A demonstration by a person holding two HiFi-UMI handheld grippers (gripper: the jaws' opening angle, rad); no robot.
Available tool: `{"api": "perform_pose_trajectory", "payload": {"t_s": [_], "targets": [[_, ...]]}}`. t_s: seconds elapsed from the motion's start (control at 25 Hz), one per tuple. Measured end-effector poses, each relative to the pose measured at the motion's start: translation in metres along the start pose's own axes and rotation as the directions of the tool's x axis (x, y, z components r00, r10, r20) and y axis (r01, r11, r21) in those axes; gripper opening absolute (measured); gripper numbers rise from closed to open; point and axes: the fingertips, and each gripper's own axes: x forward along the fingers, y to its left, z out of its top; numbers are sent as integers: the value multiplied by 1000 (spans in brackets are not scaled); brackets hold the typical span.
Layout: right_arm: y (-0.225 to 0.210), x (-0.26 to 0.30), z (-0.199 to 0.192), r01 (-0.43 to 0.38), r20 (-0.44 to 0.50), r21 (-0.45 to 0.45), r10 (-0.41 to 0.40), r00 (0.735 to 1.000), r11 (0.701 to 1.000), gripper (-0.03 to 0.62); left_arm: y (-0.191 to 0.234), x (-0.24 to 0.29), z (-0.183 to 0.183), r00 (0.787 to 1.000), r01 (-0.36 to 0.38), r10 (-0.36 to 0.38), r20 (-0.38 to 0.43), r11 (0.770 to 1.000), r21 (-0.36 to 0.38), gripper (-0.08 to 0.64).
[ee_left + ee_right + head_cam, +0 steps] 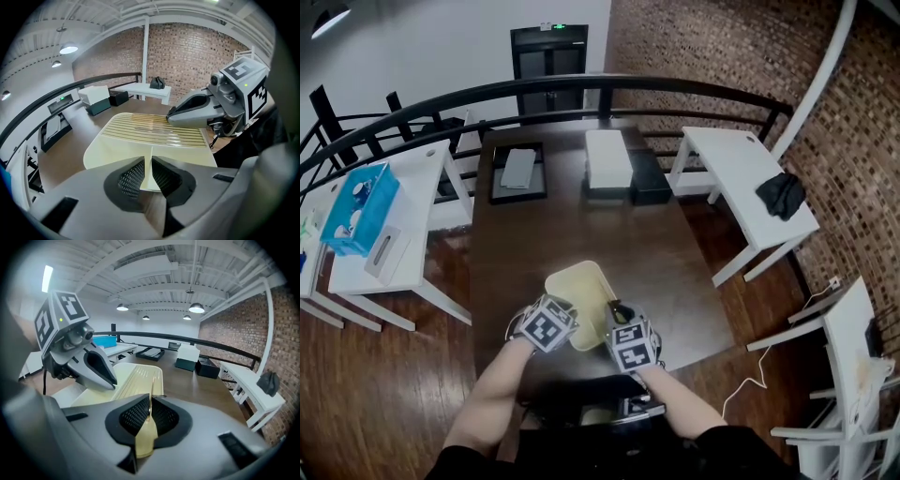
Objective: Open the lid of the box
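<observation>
At the table's 6 o'clock edge, the left gripper (pixel 150 174) is pressing its jaws together on a thin cream rim of the box (pixel 581 291), and the rim is standing upright between the mesh pads (pixel 132 177). It is gripping the box at about 7 o'clock. The right gripper (pixel 150 414) is pinching a thin cream rim of the same box at about 5 o'clock, with the rim running up between its jaws. Each gripper is showing in the other's view, reaching in at the opposite side of the box. The ribbed lid (pixel 154 129) is lying across the top of the box; I cannot tell whether it is lifting clear of the base. The box is sitting on the dark table (pixel 684 272). At the table's 12 o'clock end, a white case (pixel 607 157) is lying beside a black case (pixel 650 178), and a black tray (pixel 518 173) is sitting at 11 o'clock. A curved railing (pixel 609 86) is running behind the table. A white desk (pixel 741 178) at 2 o'clock is carrying a dark cloth (pixel 781 194), and a blue bin (pixel 361 208) is resting on a second desk (pixel 403 225) at 9 o'clock.
</observation>
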Motion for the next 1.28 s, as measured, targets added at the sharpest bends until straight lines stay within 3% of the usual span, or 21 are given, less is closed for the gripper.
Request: {"api": "perform_pose_trajectory", "payload": {"t_s": [0.16, 0.32, 0.52, 0.68, 0.8, 1.08, 1.28], "targets": [[-2, -6, 10, 30, 54, 27, -31, 998, 999, 12, 1, 3, -4, 1000, 7, -7, -21, 1000, -3, 37], [-16, -26, 46, 48, 166, 60, -57, 985, 997, 12, 3, 2, -4, 1000, 4, -4, -30, 1000, 0, 37], [-84, -47, 54, 134, 200, 127, -158, 967, 983, 12, 0, 0, 0, 1000, 9, -9, -18, 1000, 2, 37], [-154, -37, -3, 211, 108, 206, -237, 966, 956, 12, 3, -2, -4, 1000, -3, 3, -18, 1000, -2, 37], [-182, -30, -53, 244, 14, 254, -256, 967, 936, 12, 0, -3, -2, 1000, -3, 3, -10, 1000, -2, 37], [-187, 8, -155, 282, -176, 280, -240, 955, 918, 14, 1, -4, -4, 1000, -10, 10, -10, 1000, -13, 38], [-180, 11, -166, 308, -186, 282, -263, 947, 909, 13, 0, -4, -4, 1000, -11, 11, -6, 1000, -15, 38]]}}
